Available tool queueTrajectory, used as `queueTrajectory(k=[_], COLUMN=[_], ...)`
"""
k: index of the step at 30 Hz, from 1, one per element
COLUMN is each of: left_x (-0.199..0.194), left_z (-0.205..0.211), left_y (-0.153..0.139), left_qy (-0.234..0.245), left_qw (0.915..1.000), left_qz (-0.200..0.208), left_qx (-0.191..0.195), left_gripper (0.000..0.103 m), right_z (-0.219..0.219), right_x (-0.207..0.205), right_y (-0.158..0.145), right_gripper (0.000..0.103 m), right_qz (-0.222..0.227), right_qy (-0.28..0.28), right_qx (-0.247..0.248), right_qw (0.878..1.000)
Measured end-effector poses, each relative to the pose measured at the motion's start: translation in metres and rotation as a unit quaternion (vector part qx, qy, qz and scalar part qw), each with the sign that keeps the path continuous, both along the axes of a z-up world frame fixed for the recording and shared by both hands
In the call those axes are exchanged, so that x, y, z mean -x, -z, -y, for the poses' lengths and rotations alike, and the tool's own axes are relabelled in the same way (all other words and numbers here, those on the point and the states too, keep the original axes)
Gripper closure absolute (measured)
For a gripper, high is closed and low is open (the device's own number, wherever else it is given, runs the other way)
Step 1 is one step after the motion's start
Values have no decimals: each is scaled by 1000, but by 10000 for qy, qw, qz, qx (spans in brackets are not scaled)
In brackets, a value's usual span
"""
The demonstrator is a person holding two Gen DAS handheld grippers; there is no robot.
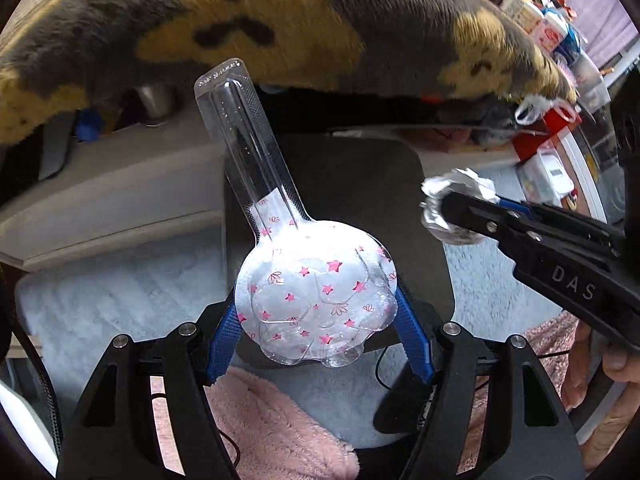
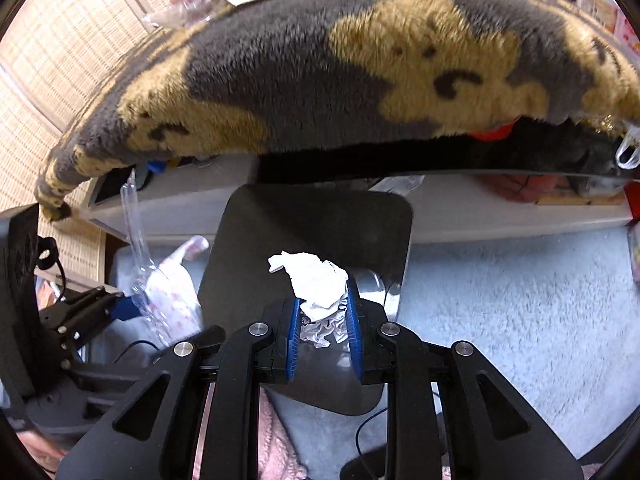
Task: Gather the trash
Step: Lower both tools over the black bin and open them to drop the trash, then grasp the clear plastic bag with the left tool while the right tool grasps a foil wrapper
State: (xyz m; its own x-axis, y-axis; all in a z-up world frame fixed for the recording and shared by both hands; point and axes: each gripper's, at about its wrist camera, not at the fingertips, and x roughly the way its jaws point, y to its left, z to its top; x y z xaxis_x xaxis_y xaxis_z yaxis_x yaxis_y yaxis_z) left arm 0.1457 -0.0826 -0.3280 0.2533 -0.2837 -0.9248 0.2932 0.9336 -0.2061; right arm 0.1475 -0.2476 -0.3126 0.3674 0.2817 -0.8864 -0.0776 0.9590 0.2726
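Note:
My left gripper (image 1: 318, 320) is shut on a clear plastic blister pack (image 1: 316, 292), its blue pads pressing the sides of the round, star-printed end; the pack's long tube sticks up and away. The pack (image 2: 168, 292) and the left gripper (image 2: 120, 308) also show at the left of the right wrist view. My right gripper (image 2: 324, 300) is shut on a crumpled white paper wad (image 2: 316, 280), which looks silvery in the left wrist view, where the wad (image 1: 468, 184) sits at the right gripper's (image 1: 450, 210) tip. Both grippers hang over a black rounded-square bin (image 2: 260, 240), also seen as the bin (image 1: 360, 176).
A grey and yellow fleece blanket (image 2: 320, 80) overhangs the far side. A white low board (image 2: 480, 208) runs behind the bin. Pale blue rug (image 2: 500, 300) lies to the right, pink fluffy cloth (image 1: 272, 420) and a thin black cable (image 2: 364, 432) below. Clutter (image 1: 552, 32) is piled at the far right.

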Motion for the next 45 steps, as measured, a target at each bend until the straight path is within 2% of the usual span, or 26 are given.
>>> queueTrajectory(k=[4,5,6,7,8,10,12,14,17,19,26,31,38,42,45], left_x=[-1,-1,-2,-2,-4,-4,-4,-2,0,0,-4,-16,-53,-78,-96], left_z=[4,3,4,3,3,3,-1,-4,-12,-19,-49,-63,-81,-78,-75], left_y=[6,6,7,6,6,3,-2,-9,-21,-30,-69,-103,-145,-157,-159], left_qy=[66,62,49,29,16,-6,-34,-52,-98,-170,-477,-672,-1130,-1176,-1157], left_qw=[10000,10000,10000,10000,10000,9999,9999,9997,9997,9995,9973,9931,9817,9772,9764], left_qz=[-72,-73,-64,-47,-29,5,63,138,196,234,533,930,1494,1763,1814], left_qx=[-4,-16,-35,-55,-70,-105,-142,-169,-146,-99,159,236,349,162,171], left_gripper=[36,31,25,23,21,19,13,8,8,8,8,8,8,8,8], right_z=[-3,-2,-3,-3,-3,-2,-1,3,11,19,46,50,47,42,35], right_x=[-5,-6,-8,-9,-9,-12,-13,-12,-12,-11,-16,-35,-66,-88,-105], right_y=[5,6,6,6,4,2,-4,-11,-27,-43,-90,-114,-128,-129,-127], right_gripper=[79,76,71,60,54,53,46,28,8,4,3,4,3,3,6], right_qz=[-79,-91,-100,-103,-96,-78,-53,46,286,525,1093,1380,1648,1807,1870], right_qy=[-20,-11,4,15,27,47,75,156,321,464,823,930,925,840,750], right_qx=[-78,-91,-104,-106,-102,-97,-74,0,184,293,236,209,96,77,76], right_qw=[9999,9999,9999,9999,9999,9999,9999,9999,9989,9971,9903,9858,9819,9799,9795])
